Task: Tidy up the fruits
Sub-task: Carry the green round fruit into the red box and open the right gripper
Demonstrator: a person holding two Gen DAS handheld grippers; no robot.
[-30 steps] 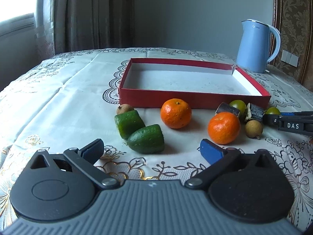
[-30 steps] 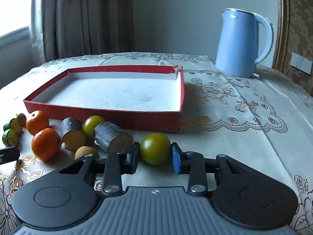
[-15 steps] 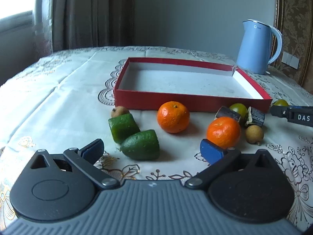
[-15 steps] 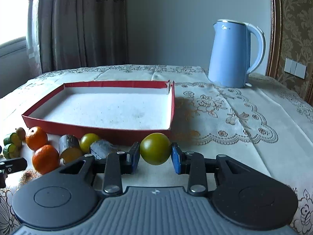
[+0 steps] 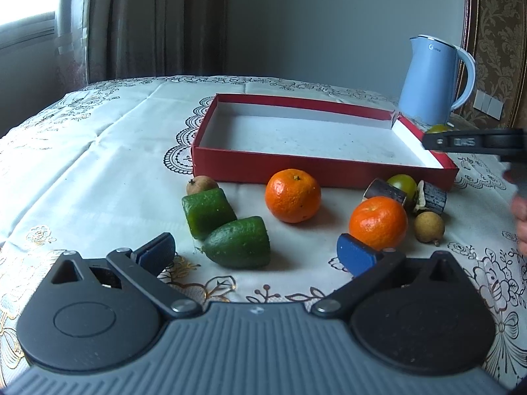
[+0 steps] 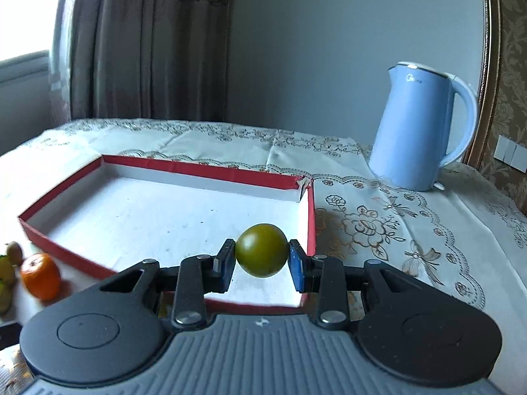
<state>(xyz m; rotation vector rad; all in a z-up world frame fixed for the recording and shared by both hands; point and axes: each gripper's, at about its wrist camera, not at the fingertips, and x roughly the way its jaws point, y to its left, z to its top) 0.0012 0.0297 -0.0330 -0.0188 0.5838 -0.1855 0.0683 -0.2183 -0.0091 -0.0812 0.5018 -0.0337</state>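
Observation:
My right gripper (image 6: 262, 258) is shut on a round green fruit (image 6: 262, 250) and holds it in the air above the near right corner of the red tray (image 6: 204, 169), whose white inside is bare. In the left wrist view the tray (image 5: 322, 169) lies ahead, and the right gripper (image 5: 438, 135) shows over its right edge with the green fruit (image 5: 439, 128) in it. My left gripper (image 5: 253, 253) is open and empty just above the cloth. A green chunk (image 5: 237, 247) lies between its fingers; a second green chunk (image 5: 207, 212), two oranges (image 5: 293, 196) (image 5: 378, 222), small brown fruits and dark chunks lie in front of the tray.
A light blue kettle (image 6: 421, 128) stands on the table behind the tray's right corner, also in the left wrist view (image 5: 433, 80). A patterned white tablecloth (image 5: 82, 171) covers the table. A curtain and a window are at the back left.
My right gripper has lifted the green fruit off the cloth and carried it forward over the tray's near right corner. My left gripper has stayed open and drawn back slightly.

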